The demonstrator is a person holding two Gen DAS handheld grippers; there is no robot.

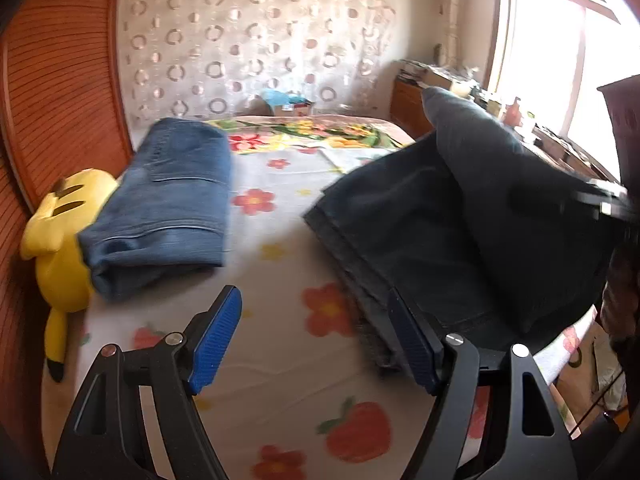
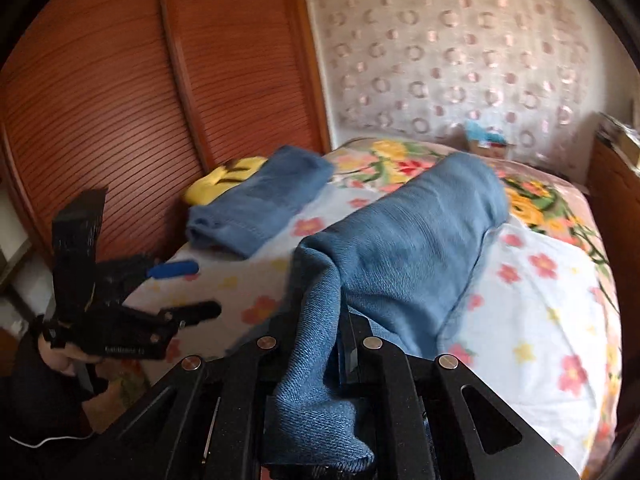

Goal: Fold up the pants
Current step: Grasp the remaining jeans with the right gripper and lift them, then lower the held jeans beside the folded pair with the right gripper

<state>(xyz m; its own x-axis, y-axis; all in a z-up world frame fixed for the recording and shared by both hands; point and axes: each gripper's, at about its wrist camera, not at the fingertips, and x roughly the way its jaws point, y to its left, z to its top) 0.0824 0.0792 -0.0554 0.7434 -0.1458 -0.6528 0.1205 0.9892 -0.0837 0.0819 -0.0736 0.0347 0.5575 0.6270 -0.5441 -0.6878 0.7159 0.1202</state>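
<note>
A pair of blue jeans (image 2: 416, 240) lies across the flowered bed; it looks dark in the left wrist view (image 1: 460, 232). My right gripper (image 2: 320, 344) is shut on a bunched fold of these jeans and lifts it off the bed. My left gripper (image 1: 316, 340) is open and empty, just left of the jeans' hem edge, above the sheet. It also shows in the right wrist view (image 2: 188, 288), held by a hand at the bed's left side.
A second pair of jeans (image 1: 168, 200), folded, lies at the bed's left by a yellow plush toy (image 1: 56, 240). A wooden slatted wardrobe (image 2: 120, 120) stands left of the bed (image 1: 280, 360). A cluttered dresser (image 1: 520, 120) stands under the window at right.
</note>
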